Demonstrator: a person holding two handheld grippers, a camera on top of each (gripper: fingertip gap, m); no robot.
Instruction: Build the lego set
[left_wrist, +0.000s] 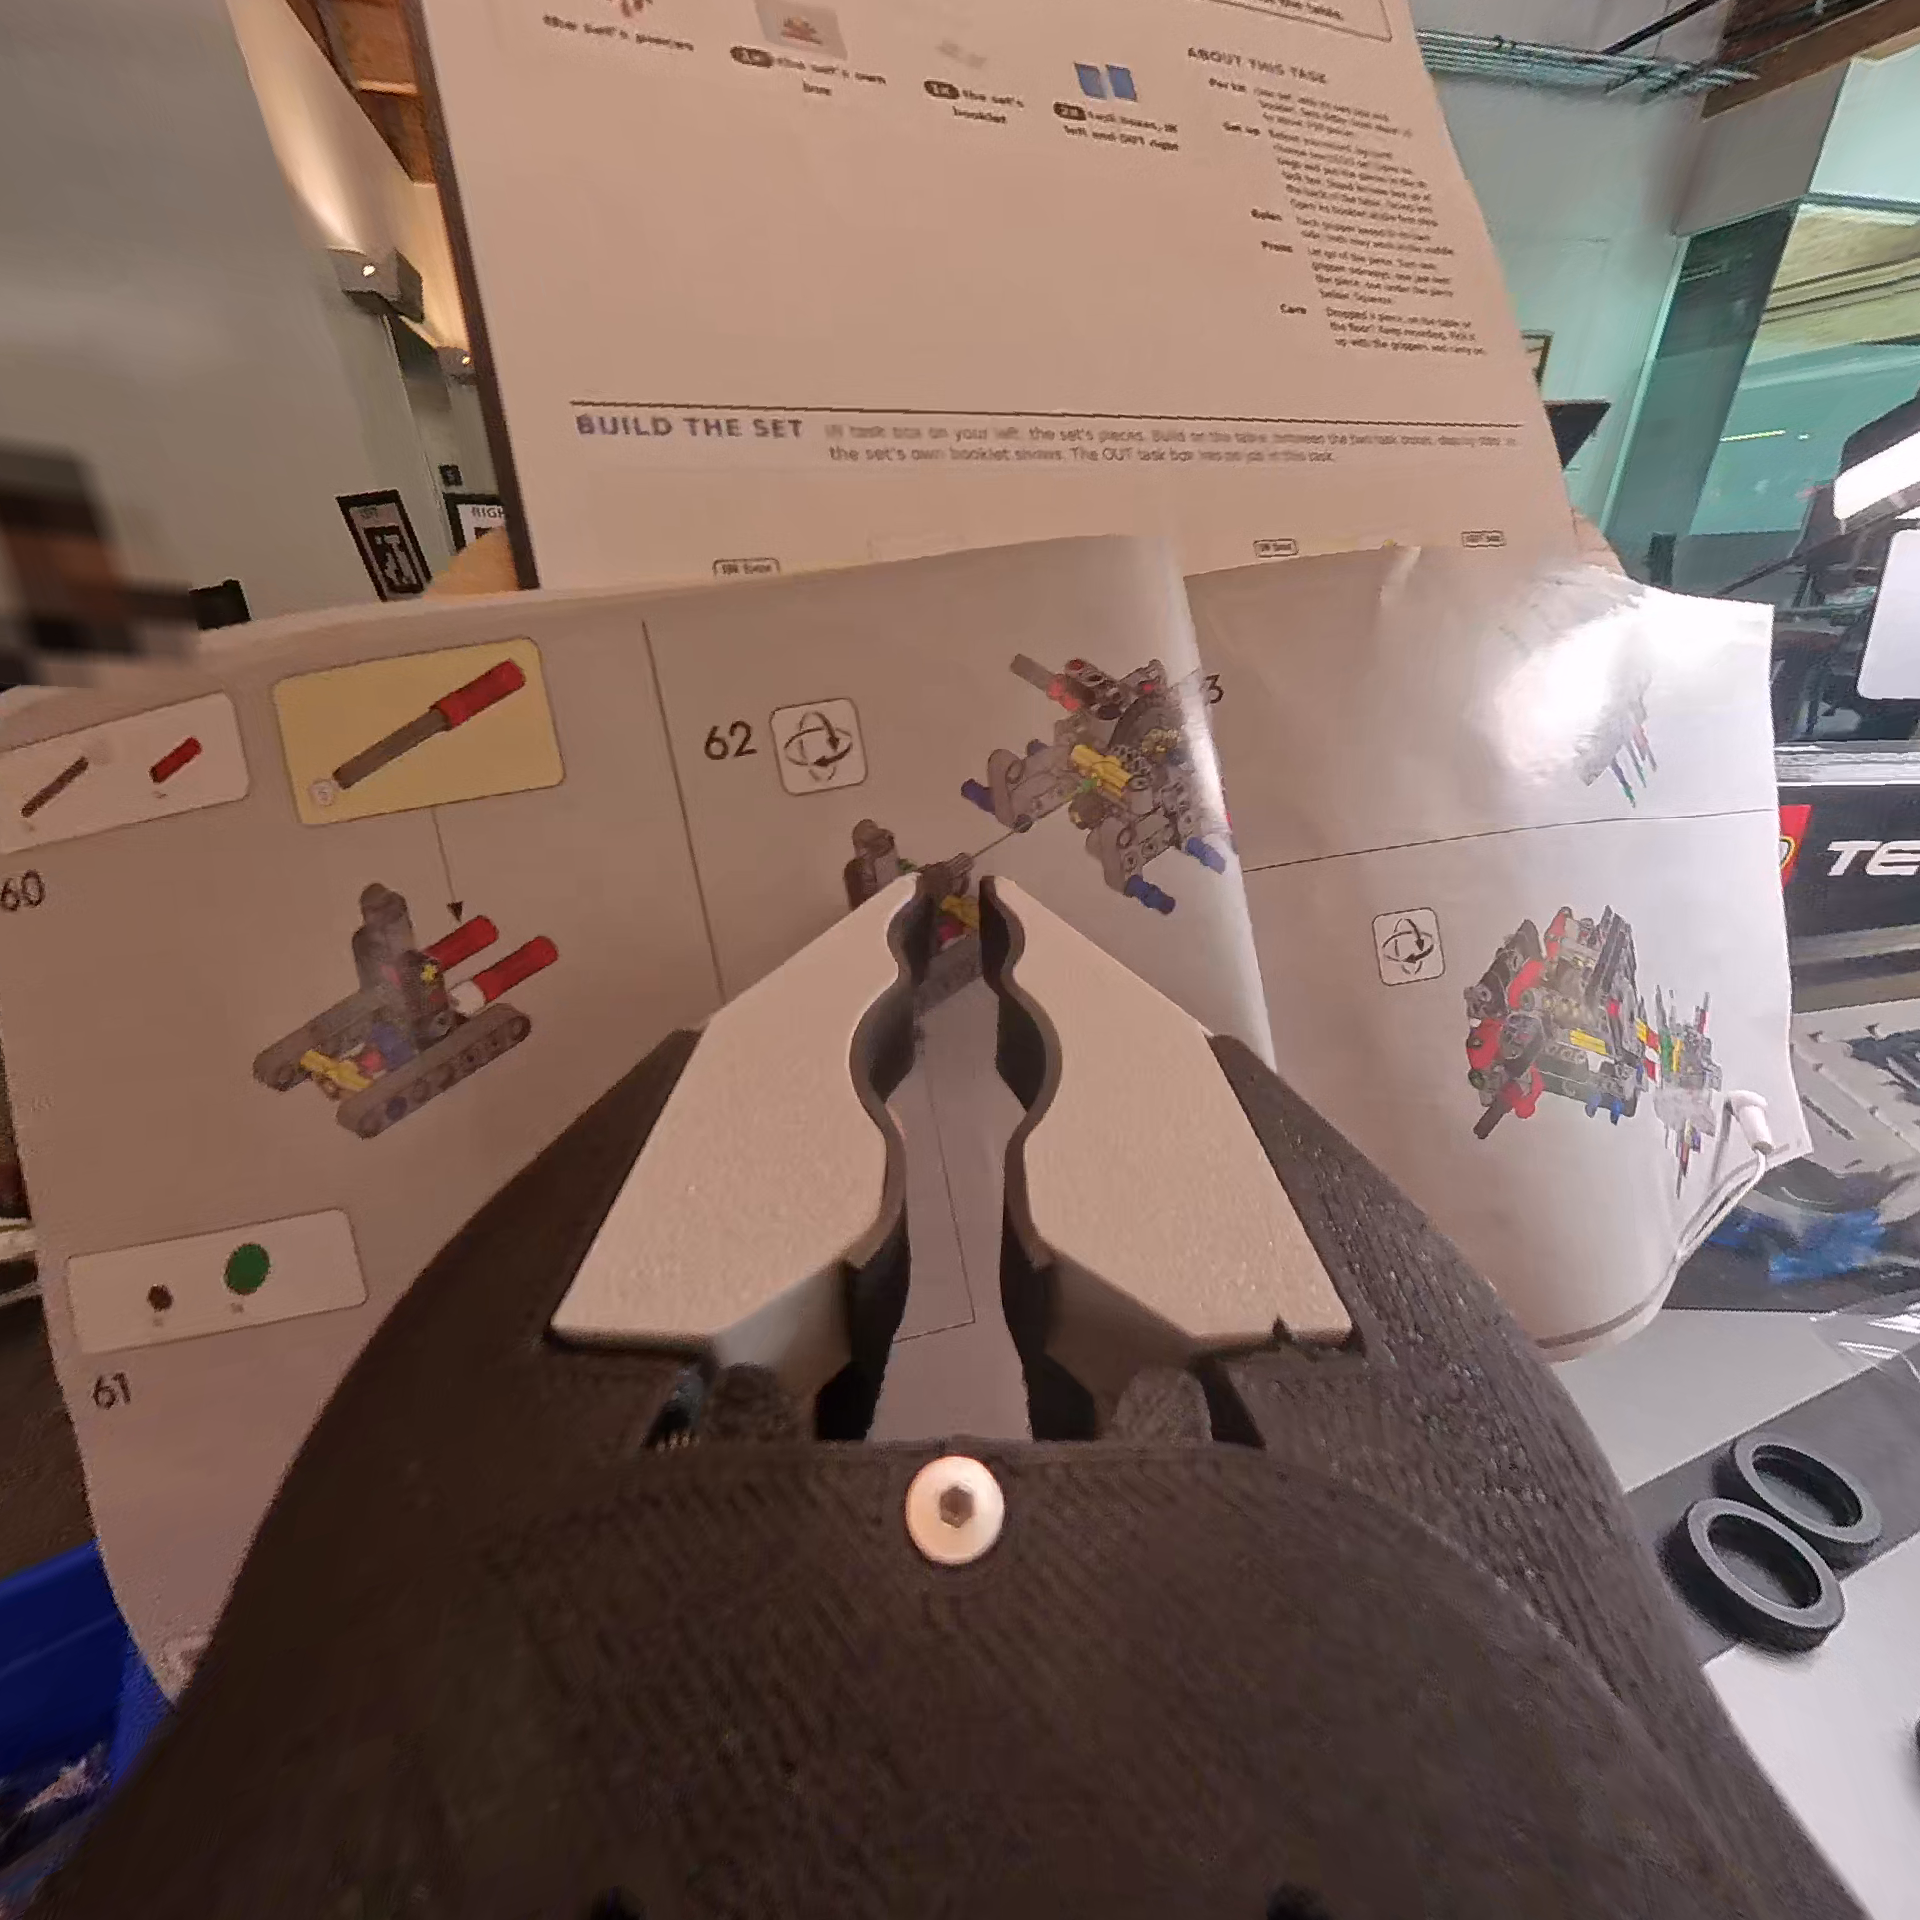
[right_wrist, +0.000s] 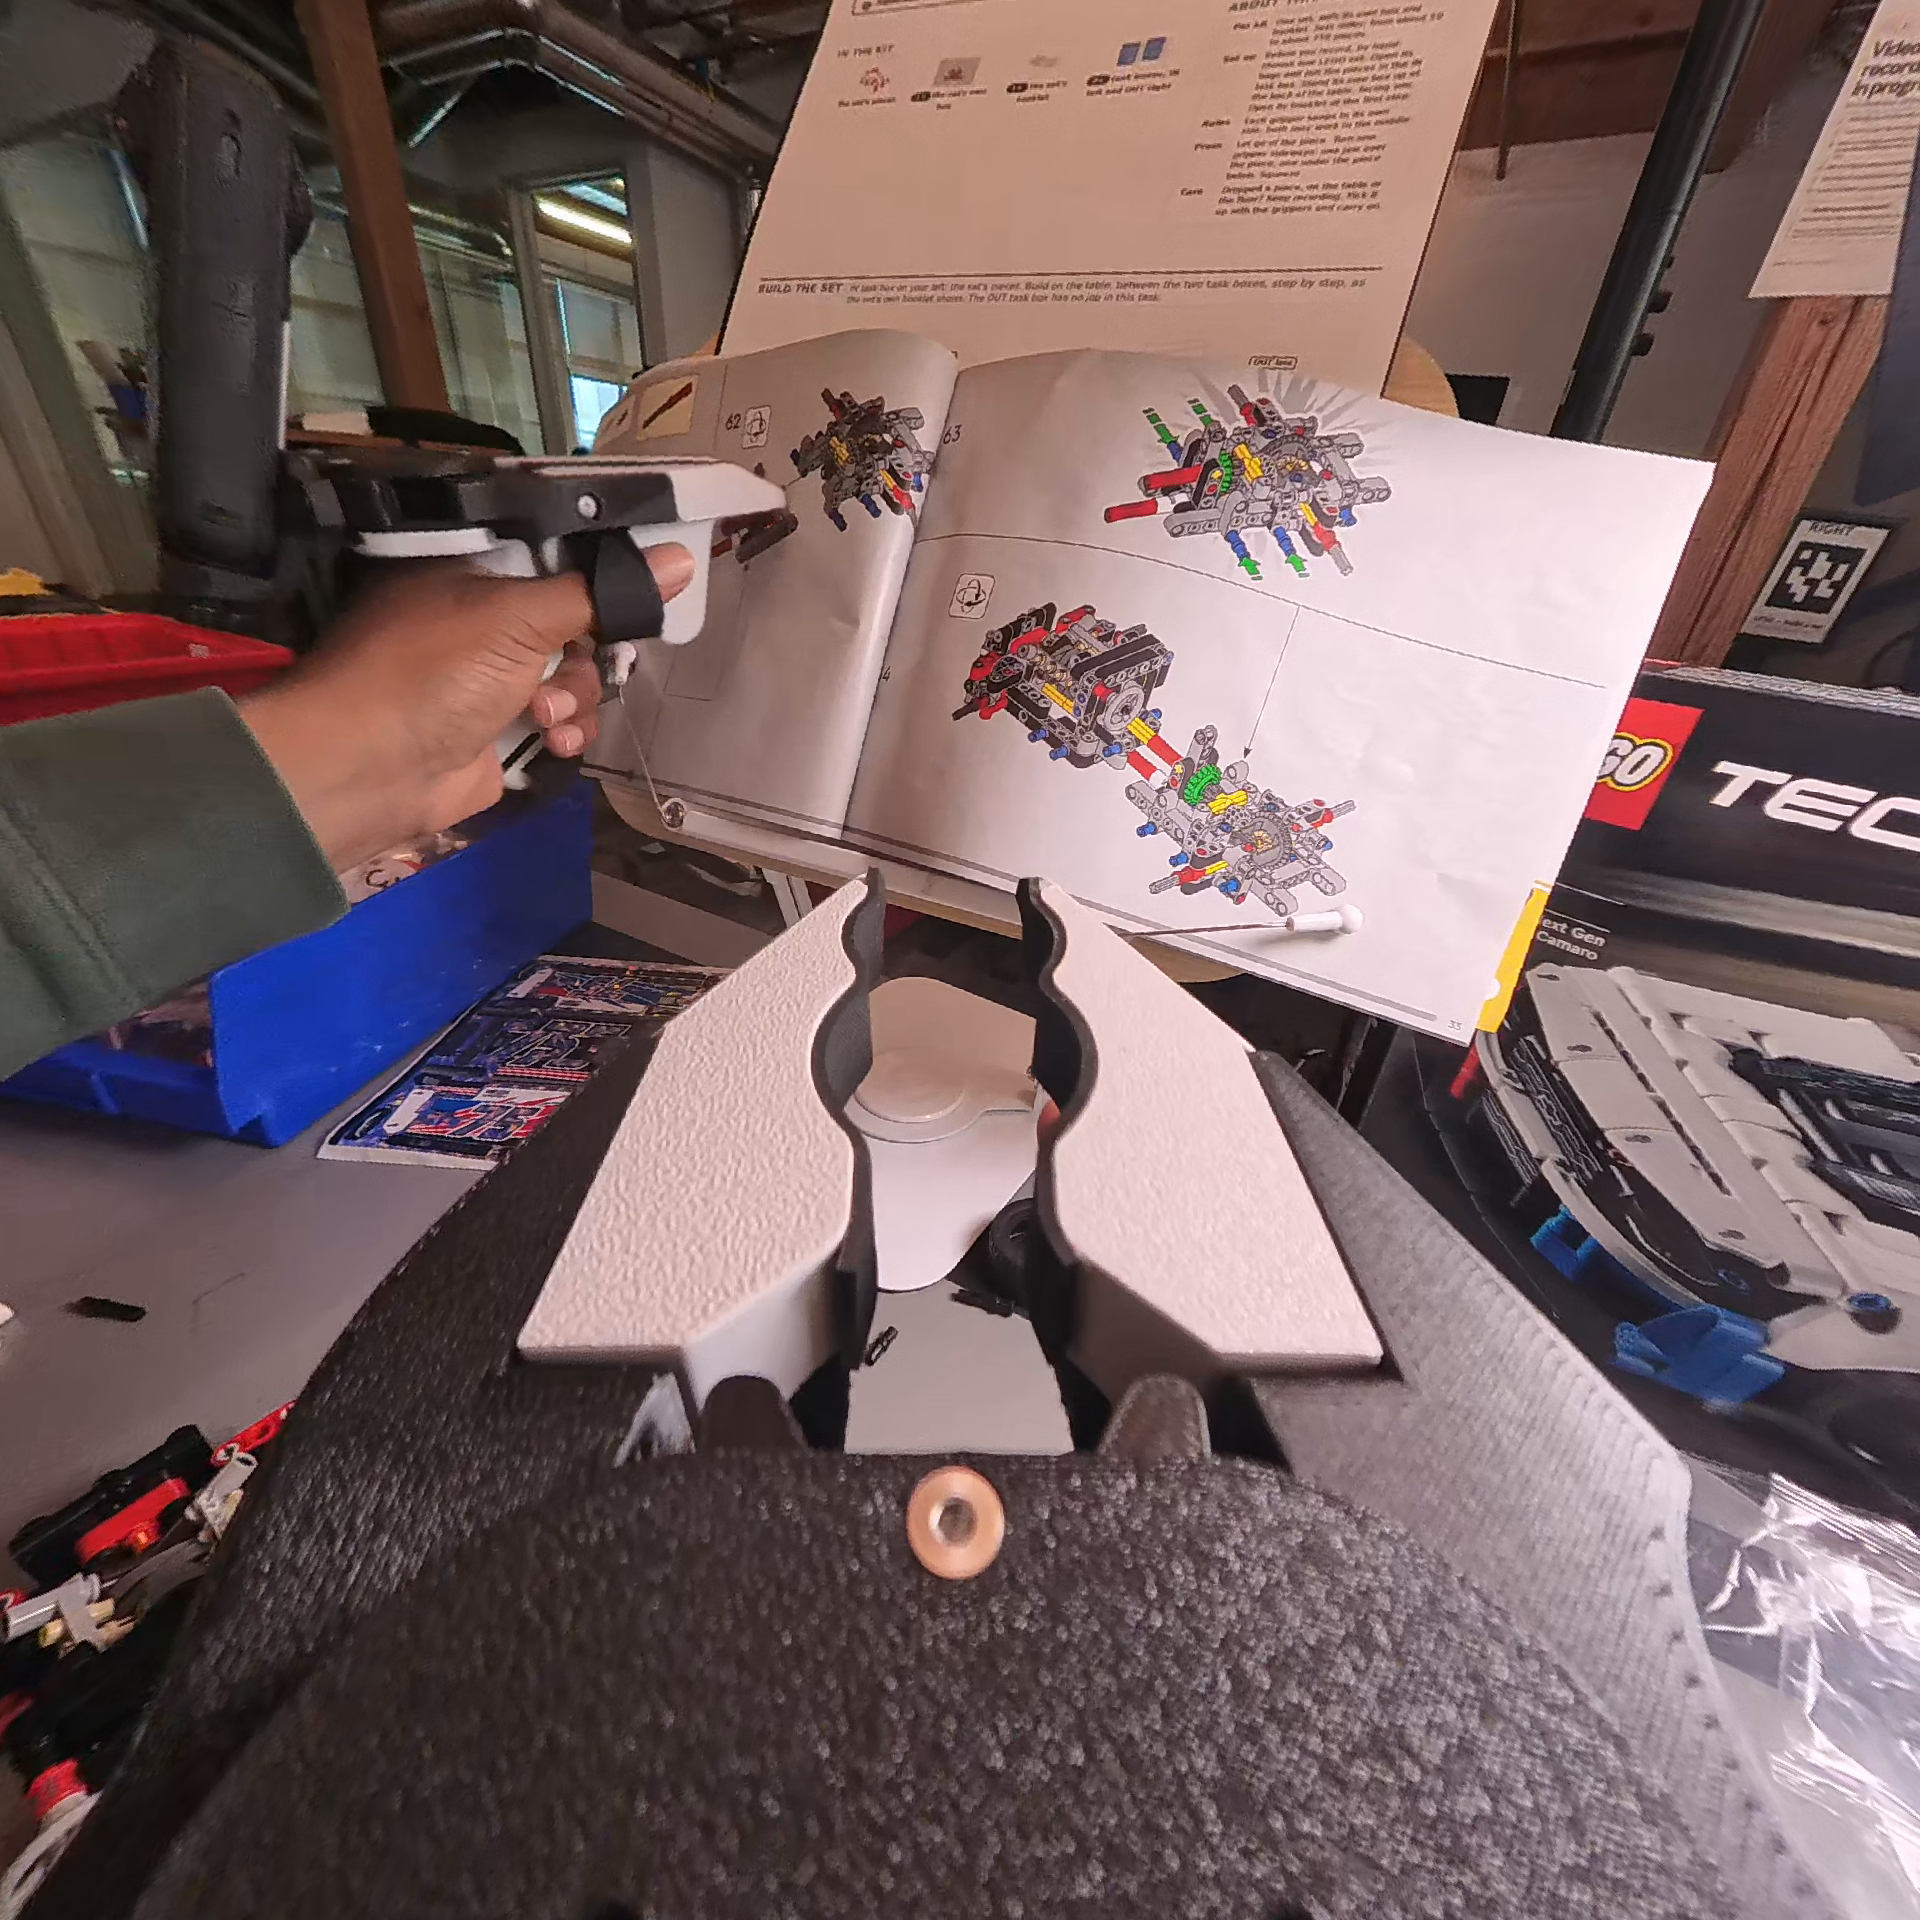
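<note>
The open instruction booklet (right_wrist: 1455, 623) stands on a stand at the back of the table. My left gripper (left_wrist: 951, 894) is held up close to its left page (left_wrist: 520, 1039), tips nearly together with a narrow slit and nothing between them. It also shows in the right wrist view (right_wrist: 779, 504), held by a hand in a green sleeve. My right gripper (right_wrist: 951, 894) is open and empty, low over the table in front of the stand's white base (right_wrist: 935, 1091). A partly built black, red and grey assembly (right_wrist: 114, 1517) lies at the lower left.
A blue bin (right_wrist: 395, 966) stands at the left with a sticker sheet (right_wrist: 520, 1049) beside it and a red bin (right_wrist: 104, 655) behind. The set's box (right_wrist: 1766, 1039) lies at the right. Two black tyres (left_wrist: 1766, 1538) lie on the table. A printed board (right_wrist: 1091, 156) stands behind the booklet. Across from one pair of fingers to the other is roughly 25 cm.
</note>
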